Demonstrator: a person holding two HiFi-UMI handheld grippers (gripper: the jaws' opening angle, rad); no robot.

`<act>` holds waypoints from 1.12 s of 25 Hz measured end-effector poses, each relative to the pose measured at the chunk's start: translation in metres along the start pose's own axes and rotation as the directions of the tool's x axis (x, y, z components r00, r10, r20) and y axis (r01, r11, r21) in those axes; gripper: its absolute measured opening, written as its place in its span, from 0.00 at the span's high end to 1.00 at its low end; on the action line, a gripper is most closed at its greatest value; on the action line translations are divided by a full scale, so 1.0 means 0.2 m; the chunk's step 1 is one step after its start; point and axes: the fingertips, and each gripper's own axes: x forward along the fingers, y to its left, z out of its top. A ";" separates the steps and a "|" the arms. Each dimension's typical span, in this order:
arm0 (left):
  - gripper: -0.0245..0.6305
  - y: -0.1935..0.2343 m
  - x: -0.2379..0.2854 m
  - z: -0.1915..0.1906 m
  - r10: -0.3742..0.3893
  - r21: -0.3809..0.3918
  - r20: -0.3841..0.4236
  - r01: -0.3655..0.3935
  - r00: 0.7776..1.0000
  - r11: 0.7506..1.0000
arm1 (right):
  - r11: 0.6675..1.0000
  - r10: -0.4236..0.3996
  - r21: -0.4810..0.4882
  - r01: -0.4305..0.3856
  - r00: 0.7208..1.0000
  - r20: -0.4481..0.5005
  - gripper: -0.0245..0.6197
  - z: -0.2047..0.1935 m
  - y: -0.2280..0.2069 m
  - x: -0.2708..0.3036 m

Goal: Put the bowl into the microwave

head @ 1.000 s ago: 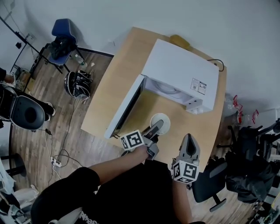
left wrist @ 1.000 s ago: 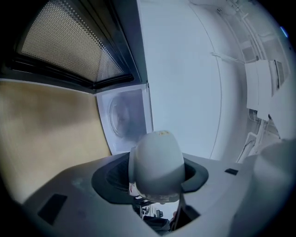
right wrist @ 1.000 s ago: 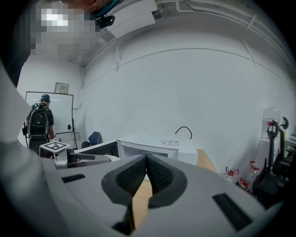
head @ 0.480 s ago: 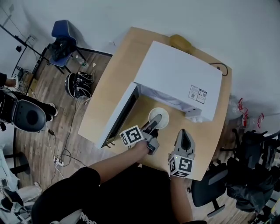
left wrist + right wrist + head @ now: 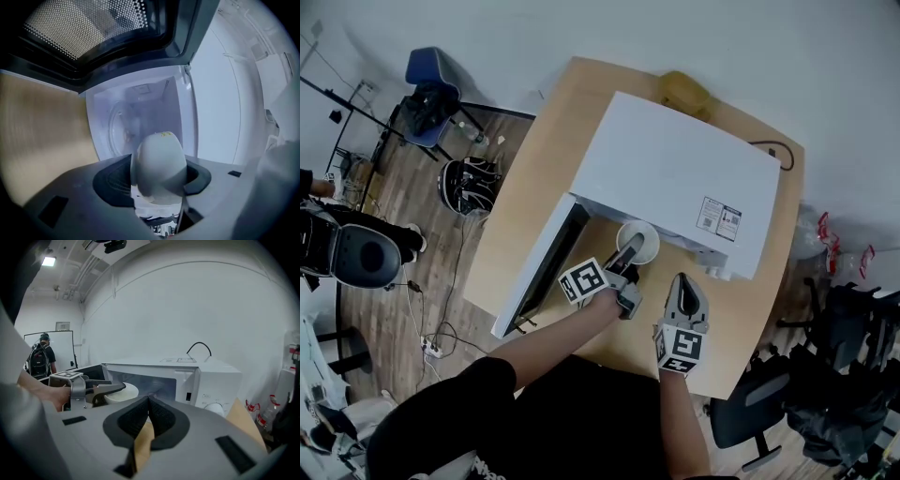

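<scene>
From the head view we see the white microwave (image 5: pixel 675 178) on the wooden table (image 5: pixel 544 169), its door (image 5: pixel 539 272) swung open to the left. The white bowl (image 5: pixel 649 232) sits right at the oven's mouth, off the table and pinched by the left gripper (image 5: pixel 633 251).

Only the left gripper view looks inside. There the bowl (image 5: pixel 159 159) is wedged between the two jaws of the left gripper (image 5: pixel 157 180), with a jaw on each side of its wall. Beyond it lies the pale cavity of the microwave (image 5: pixel 140 108), with a round turntable (image 5: pixel 119 133). The perforated door (image 5: pixel 93 23) fills the top of that view.

The right gripper view shows the microwave (image 5: pixel 206 376) from the front-right, with its control knob (image 5: pixel 216 408) and a black cable (image 5: pixel 199 345) arching over the top. At its left are the left gripper (image 5: pixel 93 389) and the bowl (image 5: pixel 127 391) at the opening. A person with a backpack (image 5: pixel 40 357) stands far off to the left.

The left forearm reaches diagonally from near left, and the left hand (image 5: pixel 605 305) sits just behind its marker cube (image 5: pixel 583 281). The right gripper (image 5: pixel 683 285) hovers over the table near the microwave's right front corner. It points toward the oven, and its jaws (image 5: pixel 149 401) are pressed together with nothing between them.
</scene>
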 end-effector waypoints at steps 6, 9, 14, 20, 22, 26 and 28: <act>0.61 0.09 0.14 0.04 0.024 0.002 0.031 -0.024 0.999 1.000 | 1.000 -0.004 0.022 0.005 0.999 -0.038 0.87 -0.03 -0.07 0.12; 0.60 0.13 0.19 0.04 0.025 0.016 0.020 -0.025 0.999 1.000 | 0.999 0.000 0.032 0.002 0.999 -0.050 0.87 -0.04 -0.09 0.17; 0.61 0.18 0.28 0.06 0.041 0.058 -0.021 -0.039 0.999 0.998 | 0.999 0.035 0.029 -0.033 0.996 -0.076 0.87 -0.07 -0.09 0.25; 0.61 0.25 0.37 0.11 0.081 0.058 -0.037 -0.079 0.996 0.995 | 0.998 0.049 0.030 -0.047 0.996 -0.078 0.87 -0.11 -0.07 0.31; 0.61 0.27 0.40 0.13 0.086 0.044 -0.029 -0.085 0.996 0.995 | 0.999 0.034 0.037 -0.031 0.998 -0.061 0.87 -0.11 -0.08 0.32; 0.61 0.26 0.45 0.16 0.043 -0.003 -0.001 -0.043 0.999 0.999 | 1.000 0.006 0.024 -0.005 0.999 -0.051 0.87 -0.12 -0.11 0.33; 0.61 0.25 0.47 0.18 0.035 -0.012 0.013 -0.035 0.999 0.999 | 1.000 -0.012 0.013 0.013 0.999 -0.046 0.87 -0.13 -0.12 0.32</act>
